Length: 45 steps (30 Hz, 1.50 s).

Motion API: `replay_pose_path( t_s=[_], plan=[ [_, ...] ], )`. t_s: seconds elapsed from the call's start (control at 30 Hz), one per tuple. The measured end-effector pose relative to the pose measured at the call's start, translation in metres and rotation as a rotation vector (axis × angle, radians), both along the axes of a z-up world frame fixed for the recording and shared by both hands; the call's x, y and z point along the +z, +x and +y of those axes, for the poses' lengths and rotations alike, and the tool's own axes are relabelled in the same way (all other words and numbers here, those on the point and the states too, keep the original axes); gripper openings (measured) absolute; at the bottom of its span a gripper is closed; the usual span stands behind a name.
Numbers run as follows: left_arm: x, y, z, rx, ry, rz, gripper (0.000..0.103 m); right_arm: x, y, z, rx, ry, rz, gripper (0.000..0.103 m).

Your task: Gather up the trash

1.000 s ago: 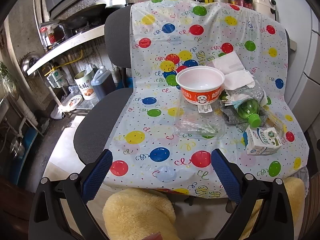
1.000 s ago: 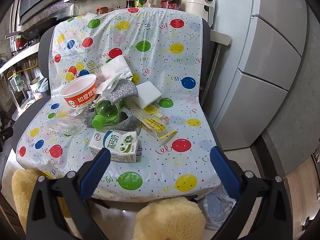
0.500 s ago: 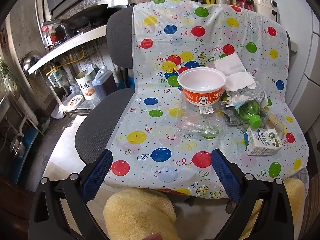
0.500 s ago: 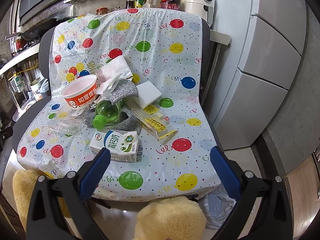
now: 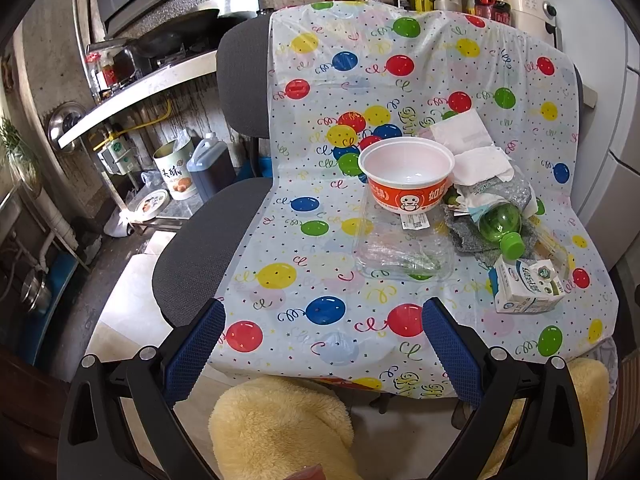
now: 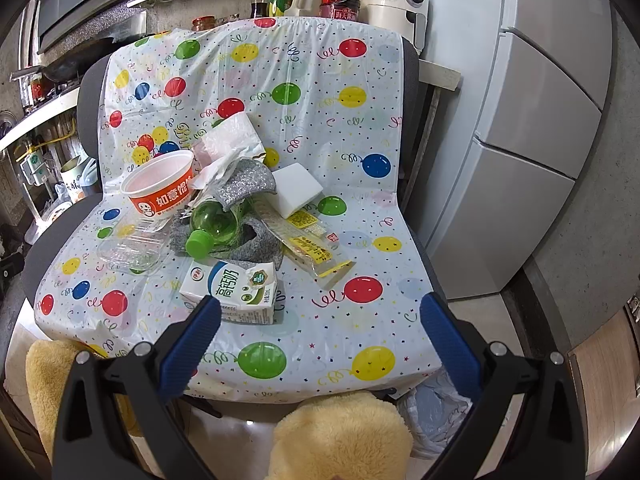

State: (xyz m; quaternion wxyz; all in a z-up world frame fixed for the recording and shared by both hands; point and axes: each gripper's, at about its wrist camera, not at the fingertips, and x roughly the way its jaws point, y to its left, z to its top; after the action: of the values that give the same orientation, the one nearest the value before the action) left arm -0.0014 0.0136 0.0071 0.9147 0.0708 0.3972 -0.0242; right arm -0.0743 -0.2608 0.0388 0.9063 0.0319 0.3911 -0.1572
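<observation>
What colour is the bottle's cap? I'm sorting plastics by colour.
Bright green, like the bottle itself; the cap shows best in the right wrist view.

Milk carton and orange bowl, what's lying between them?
In the right wrist view, the green bottle on a grey cloth lies between the milk carton and the orange bowl.
</observation>
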Motion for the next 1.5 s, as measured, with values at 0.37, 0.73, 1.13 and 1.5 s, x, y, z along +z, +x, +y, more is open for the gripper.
replay_pose_path(
  t_s=[0.37,0.73,1.13,1.5],
  plan=[
    [0.0037,-0.0006,0.0008,0.001,0.001,-0.005,0.097,0.0022,0.0004,-0.0008,0.001,0.002,-0.002,0.097],
    [0.0044,-0.0004,0.0008,-0.001,0.001,-0.006,0.097,0.0025,0.0002,-0.0003,0.001,0.001,-0.002,0.097],
    [0.004,-0.0008,0.0009,-0.001,0.001,-0.006,0.097,0.0017,0.0,-0.0001,0.001,0.001,-0.003,0.097],
    [0.0015,0.0028,-0.0005,0.004,0.002,0.007,0.097,-0.0002,0.0019,-0.002,0.012,0.014,0.0,0.097]
  ],
)
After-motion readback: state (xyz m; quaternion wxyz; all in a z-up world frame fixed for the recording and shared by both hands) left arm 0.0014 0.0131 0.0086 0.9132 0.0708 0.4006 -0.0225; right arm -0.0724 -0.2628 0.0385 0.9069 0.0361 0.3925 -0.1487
